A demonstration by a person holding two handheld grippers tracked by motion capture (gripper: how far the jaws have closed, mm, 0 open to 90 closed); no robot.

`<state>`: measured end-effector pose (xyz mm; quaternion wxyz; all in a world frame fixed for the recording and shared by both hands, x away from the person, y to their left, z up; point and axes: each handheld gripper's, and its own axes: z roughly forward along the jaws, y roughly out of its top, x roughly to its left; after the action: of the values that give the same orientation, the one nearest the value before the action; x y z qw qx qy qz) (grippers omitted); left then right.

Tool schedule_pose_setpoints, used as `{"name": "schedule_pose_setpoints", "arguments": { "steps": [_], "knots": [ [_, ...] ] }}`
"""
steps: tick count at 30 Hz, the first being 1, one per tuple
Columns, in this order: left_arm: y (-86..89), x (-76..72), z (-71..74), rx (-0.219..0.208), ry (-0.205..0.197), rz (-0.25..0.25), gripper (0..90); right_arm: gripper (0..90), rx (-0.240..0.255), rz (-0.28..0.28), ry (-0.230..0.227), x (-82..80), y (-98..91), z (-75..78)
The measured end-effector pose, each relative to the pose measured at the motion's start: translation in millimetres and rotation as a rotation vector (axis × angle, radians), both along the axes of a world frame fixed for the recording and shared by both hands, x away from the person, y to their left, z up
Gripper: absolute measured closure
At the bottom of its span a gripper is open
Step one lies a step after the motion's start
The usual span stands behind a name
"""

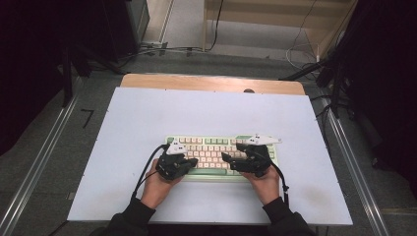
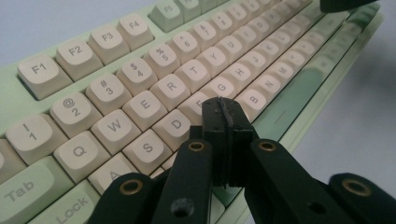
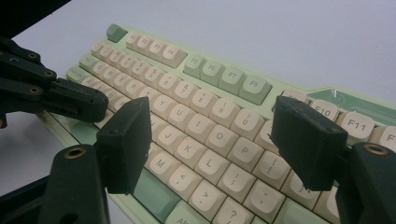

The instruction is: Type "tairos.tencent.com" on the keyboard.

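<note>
A pale green keyboard (image 1: pixel 216 151) with cream keys lies on the white table top (image 1: pixel 147 113), near the front middle. My left gripper (image 1: pixel 193 161) hovers over its left half, pointing right. In the left gripper view the left gripper (image 2: pixel 225 109) is shut with nothing held, its tip just above the F and G keys of the keyboard (image 2: pixel 140 79). My right gripper (image 1: pixel 227 158) is over the right half, pointing left. In the right gripper view the right gripper (image 3: pixel 217 140) stands open above the letter keys of the keyboard (image 3: pixel 210 116), nothing between its jaws. The left gripper (image 3: pixel 70 100) shows at the left there.
A wooden strip (image 1: pixel 211 81) runs along the table's far edge. Metal rails (image 1: pixel 44 157) flank the table on both sides. Cables and a wooden frame (image 1: pixel 275 19) lie on the floor beyond. White surface spreads around the keyboard.
</note>
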<state>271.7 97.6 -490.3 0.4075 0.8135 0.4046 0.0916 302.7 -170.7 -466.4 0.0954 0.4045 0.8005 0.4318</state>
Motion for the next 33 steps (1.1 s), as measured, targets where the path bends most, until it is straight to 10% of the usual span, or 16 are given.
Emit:
{"name": "schedule_pose_setpoints", "arguments": {
  "steps": [9, 15, 33],
  "knots": [
    [13.7, 0.5, 10.6, -0.135, -0.05, 0.069, 74.5, 27.5, 0.0, -0.002, -0.004, -0.3, -0.8, 0.0],
    [20.6, 4.5, 10.1, -0.138, -0.08, 0.161, 40.9, 27.6, 0.001, -0.003, -0.005, -0.3, -0.6, -0.1],
    [26.6, 12.1, 6.3, -0.1, -0.101, 0.247, 28.3, 27.5, -0.007, 0.002, -0.004, -0.8, 1.0, -1.8]
  ]
}}
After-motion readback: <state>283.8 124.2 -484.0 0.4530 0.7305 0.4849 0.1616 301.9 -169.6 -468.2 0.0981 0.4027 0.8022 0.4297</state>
